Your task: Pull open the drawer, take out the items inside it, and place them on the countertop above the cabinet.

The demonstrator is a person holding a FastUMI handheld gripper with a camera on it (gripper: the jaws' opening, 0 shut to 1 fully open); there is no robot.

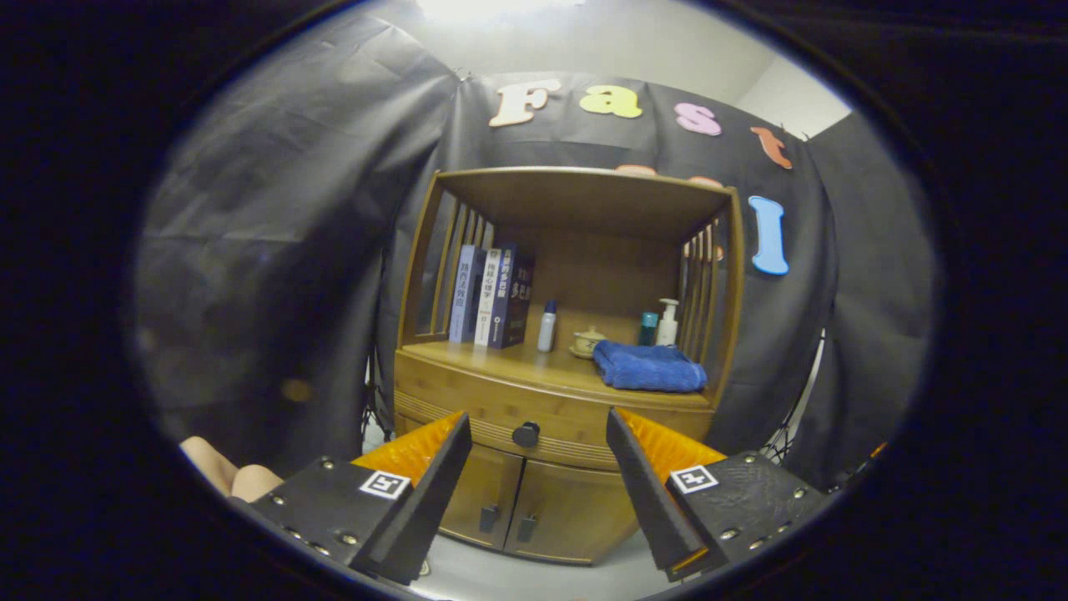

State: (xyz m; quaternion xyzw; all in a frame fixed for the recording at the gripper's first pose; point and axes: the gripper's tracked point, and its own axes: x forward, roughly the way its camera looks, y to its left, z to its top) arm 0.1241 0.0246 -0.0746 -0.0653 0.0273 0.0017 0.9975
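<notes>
Beyond the fingers, straight ahead, stands the wooden cabinet (559,392) with its drawer (509,421) shut — whatever lies inside is hidden behind the front panel. The dark round knob (526,434) sits in the gap between the two fingertips, farther off and not touched. The gripper (538,434) points level at the cabinet, fingers spread wide and holding nothing. On the countertop (509,361) above the drawer are three upright books (491,296), a small white bottle (546,325), a lidded cup (588,340), a folded blue towel (649,367) and a pump bottle (667,321) with a teal container (647,328) beside it, partly hidden behind the towel. The two lower doors (521,505) are partly covered by the fingers. Beside the left finger, a bit of a person's hand (227,476) shows — cut off.
</notes>
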